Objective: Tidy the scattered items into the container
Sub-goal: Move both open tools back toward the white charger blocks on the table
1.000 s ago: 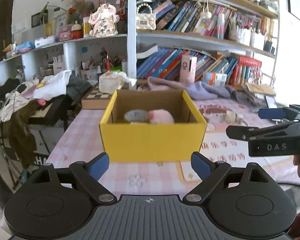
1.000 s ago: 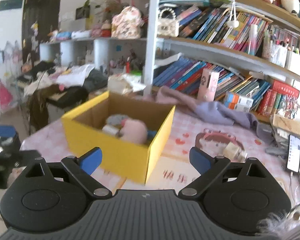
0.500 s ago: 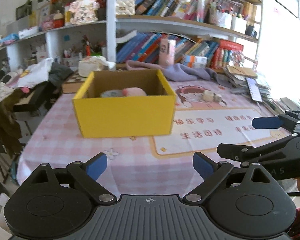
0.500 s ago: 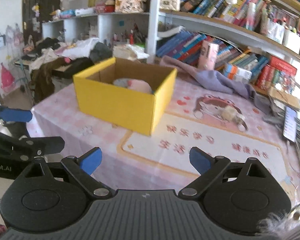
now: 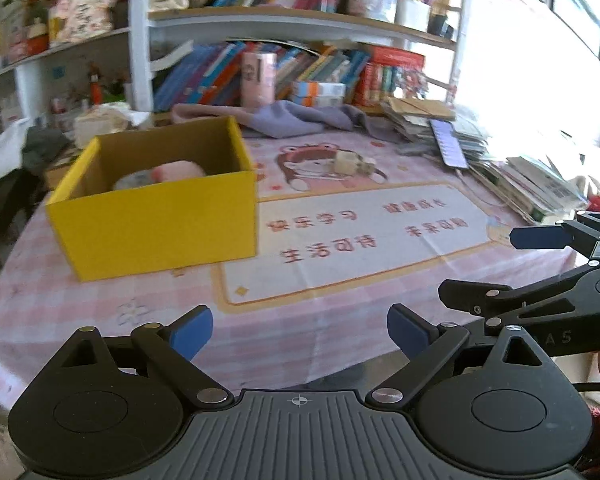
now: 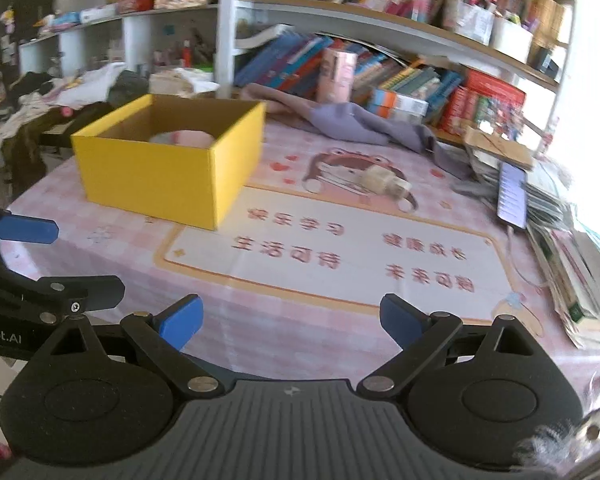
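Observation:
A yellow cardboard box [image 5: 160,220] stands on the pink table at the left; it also shows in the right wrist view [image 6: 168,172]. Inside lie a pink soft item [image 5: 180,170] and a grey roll [image 5: 134,181]. A small beige item [image 5: 350,162] lies on the cartoon mat; the right wrist view shows it too [image 6: 384,182]. My left gripper [image 5: 300,334] is open and empty above the near table edge. My right gripper [image 6: 290,320] is open and empty, beside the left one.
A printed mat [image 6: 340,248] covers the table's middle. A purple cloth [image 6: 352,124] lies at the back. A phone [image 6: 512,194] rests on stacked books and papers [image 5: 540,188] at the right. Bookshelves [image 6: 380,32] stand behind the table.
Both grippers have pulled back from the box and swung right. The box now sits farther off at the left and more of the mat shows.

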